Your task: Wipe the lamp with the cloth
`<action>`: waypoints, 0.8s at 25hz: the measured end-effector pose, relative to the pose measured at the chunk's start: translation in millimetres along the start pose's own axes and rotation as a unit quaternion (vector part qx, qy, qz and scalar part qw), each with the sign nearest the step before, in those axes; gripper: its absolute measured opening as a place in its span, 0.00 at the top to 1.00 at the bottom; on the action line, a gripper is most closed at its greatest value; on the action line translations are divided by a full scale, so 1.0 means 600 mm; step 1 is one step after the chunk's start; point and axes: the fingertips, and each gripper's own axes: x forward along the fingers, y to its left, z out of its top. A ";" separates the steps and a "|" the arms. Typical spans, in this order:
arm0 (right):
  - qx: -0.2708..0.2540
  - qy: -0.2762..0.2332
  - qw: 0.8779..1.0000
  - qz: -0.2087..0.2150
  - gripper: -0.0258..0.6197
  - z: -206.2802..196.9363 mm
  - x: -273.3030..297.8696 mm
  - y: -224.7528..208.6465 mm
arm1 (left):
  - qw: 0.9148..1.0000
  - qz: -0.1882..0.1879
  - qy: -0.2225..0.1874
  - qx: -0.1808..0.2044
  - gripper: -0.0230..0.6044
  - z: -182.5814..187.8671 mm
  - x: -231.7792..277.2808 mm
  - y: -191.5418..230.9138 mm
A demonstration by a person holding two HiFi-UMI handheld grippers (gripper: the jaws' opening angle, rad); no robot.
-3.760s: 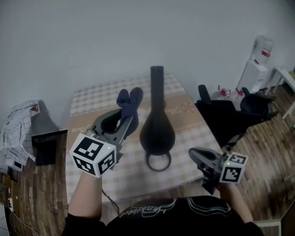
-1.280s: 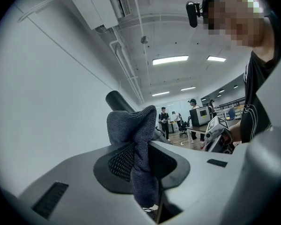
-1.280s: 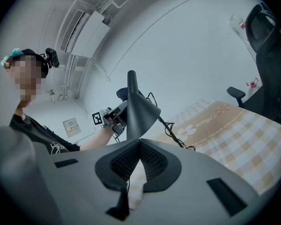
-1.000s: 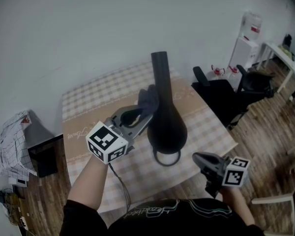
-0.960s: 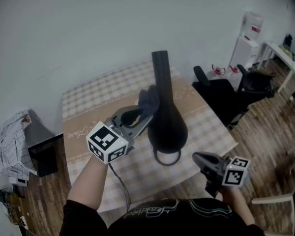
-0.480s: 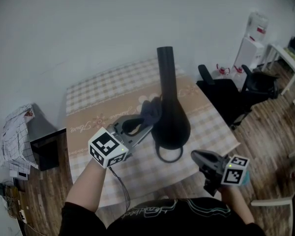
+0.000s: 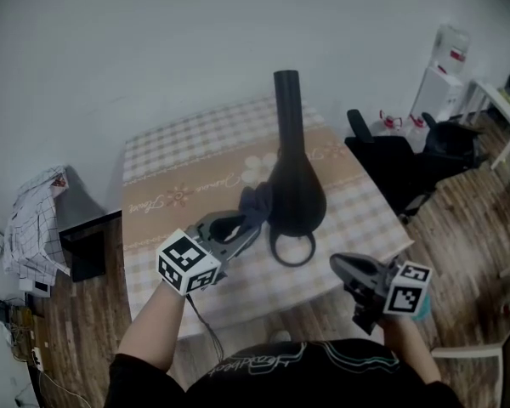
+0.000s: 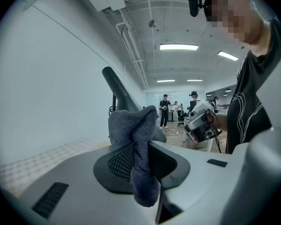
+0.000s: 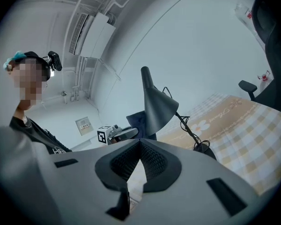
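Note:
A black lamp (image 7: 294, 185) stands on the checked table (image 7: 178, 185), with its round base (image 7: 291, 249) toward me. My left gripper (image 7: 252, 221) is shut on a dark blue cloth (image 7: 257, 200), and the cloth rests against the lower left side of the lamp's shade. In the left gripper view the cloth (image 8: 132, 130) bunches up between the jaws, with the lamp (image 8: 124, 97) just behind it. My right gripper (image 7: 347, 268) hovers shut and empty off the table's near right corner. Its view shows the lamp shade (image 9: 158, 106), the base (image 9: 204, 148) and the cloth (image 9: 136, 120).
A black office chair (image 7: 391, 161) stands close to the table's right side. A water dispenser (image 7: 446, 68) and a white desk (image 7: 501, 100) are further right. A dark box (image 7: 89, 249) and a checked fabric pile (image 7: 30, 223) lie on the floor at left.
My left gripper has slid the cloth down from beside the lamp's neck to the lower side of the shade. The right gripper has stayed where it was, shut.

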 end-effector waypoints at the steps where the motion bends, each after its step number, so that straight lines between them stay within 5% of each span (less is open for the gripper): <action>1: -0.002 0.001 1.000 0.003 0.94 -0.003 -0.006 0.007 | 1.000 0.005 0.004 -0.006 0.85 -0.010 -0.005 -0.013; 10: -0.036 0.022 0.999 0.030 0.94 -0.028 -0.058 0.098 | 0.998 0.050 0.014 -0.041 0.85 -0.004 -0.071 -0.166; 20: -0.101 0.014 0.993 0.053 0.94 -0.079 -0.151 0.225 | 0.985 0.050 -0.046 -0.159 0.85 0.053 -0.143 -0.391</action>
